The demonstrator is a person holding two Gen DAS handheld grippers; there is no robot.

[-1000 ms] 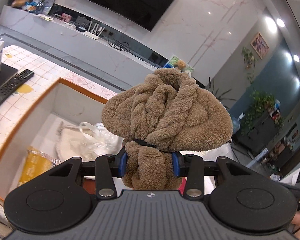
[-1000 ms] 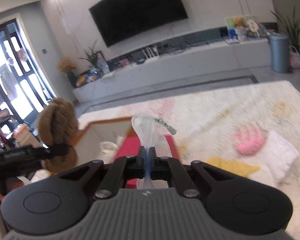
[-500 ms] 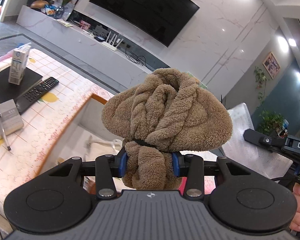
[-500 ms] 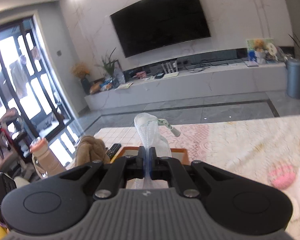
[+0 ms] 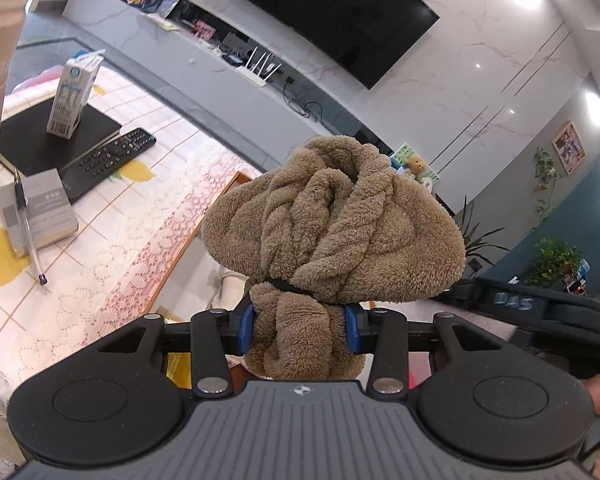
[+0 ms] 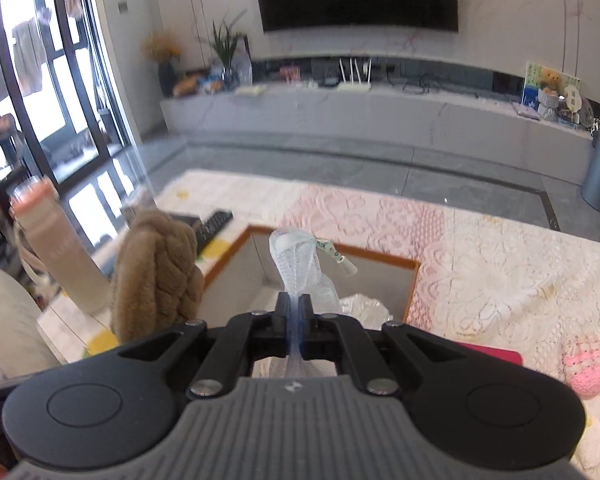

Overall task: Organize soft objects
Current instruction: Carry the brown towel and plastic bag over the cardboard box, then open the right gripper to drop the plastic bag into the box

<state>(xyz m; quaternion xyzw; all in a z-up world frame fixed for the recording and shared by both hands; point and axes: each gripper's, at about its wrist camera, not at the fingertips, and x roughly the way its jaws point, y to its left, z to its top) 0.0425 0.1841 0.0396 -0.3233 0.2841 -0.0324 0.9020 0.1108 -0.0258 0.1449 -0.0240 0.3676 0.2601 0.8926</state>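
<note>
My left gripper (image 5: 299, 330) is shut on a brown fluffy plush bundle (image 5: 332, 232) and holds it up in the air above the storage box. The bundle also shows in the right wrist view (image 6: 156, 272), at the left. My right gripper (image 6: 296, 312) is shut on a thin white mesh pouch (image 6: 300, 264) with a small tag, held above the wooden-rimmed storage box (image 6: 414, 280). The box's rim shows in the left wrist view (image 5: 188, 248), with white soft items partly hidden inside.
A lace tablecloth (image 6: 500, 264) covers the table. On it: a pink knitted item (image 6: 588, 368), a remote (image 5: 108, 152), a milk carton (image 5: 74, 96), a grey box with a pen (image 5: 36, 212), and a pink-capped bottle (image 6: 56, 256). A TV wall stands behind.
Both grippers have swung so the views shifted: the left view now shows more of the table at the left, and the right view tilted down over the box. Both grips are unchanged.
</note>
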